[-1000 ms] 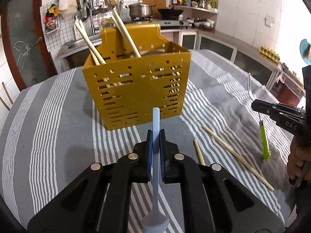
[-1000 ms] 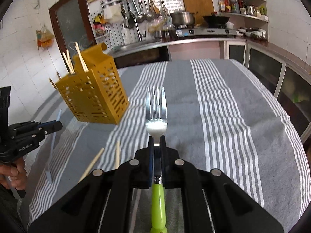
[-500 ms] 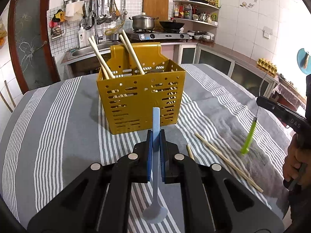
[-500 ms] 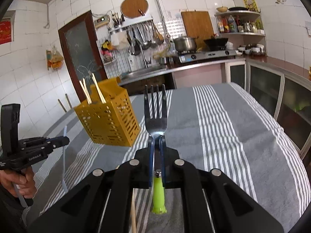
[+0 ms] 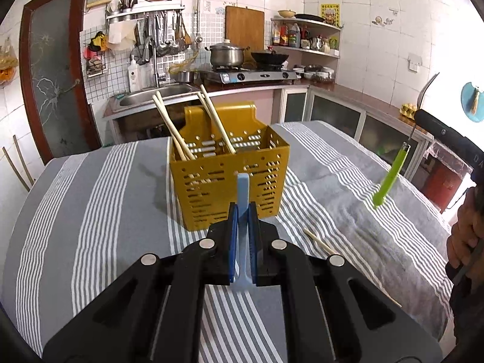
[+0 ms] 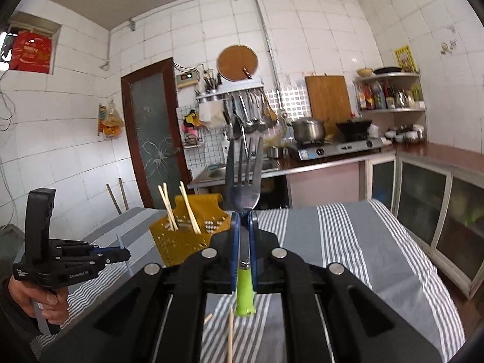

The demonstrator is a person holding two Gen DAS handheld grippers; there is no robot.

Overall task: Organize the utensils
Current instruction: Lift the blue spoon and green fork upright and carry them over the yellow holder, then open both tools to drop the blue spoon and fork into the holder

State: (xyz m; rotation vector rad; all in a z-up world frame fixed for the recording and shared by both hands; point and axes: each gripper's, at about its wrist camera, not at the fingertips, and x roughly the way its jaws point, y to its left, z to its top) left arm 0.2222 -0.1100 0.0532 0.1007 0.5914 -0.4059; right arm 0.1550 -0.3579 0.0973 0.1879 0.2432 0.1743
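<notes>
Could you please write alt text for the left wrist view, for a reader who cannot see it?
The left gripper is shut on a pale blue utensil, pointing at a yellow perforated caddy holding wooden chopsticks on a grey striped tablecloth. At right, the right gripper holds a green-handled fork in the air; kitchen counter behind.

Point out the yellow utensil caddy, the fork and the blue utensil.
yellow utensil caddy (image 5: pixel 230 187), left wrist view, perforated front wall.
fork (image 6: pixel 243 193), right wrist view, base of the tines.
blue utensil (image 5: pixel 243 190), left wrist view, handle above the jaws.
</notes>
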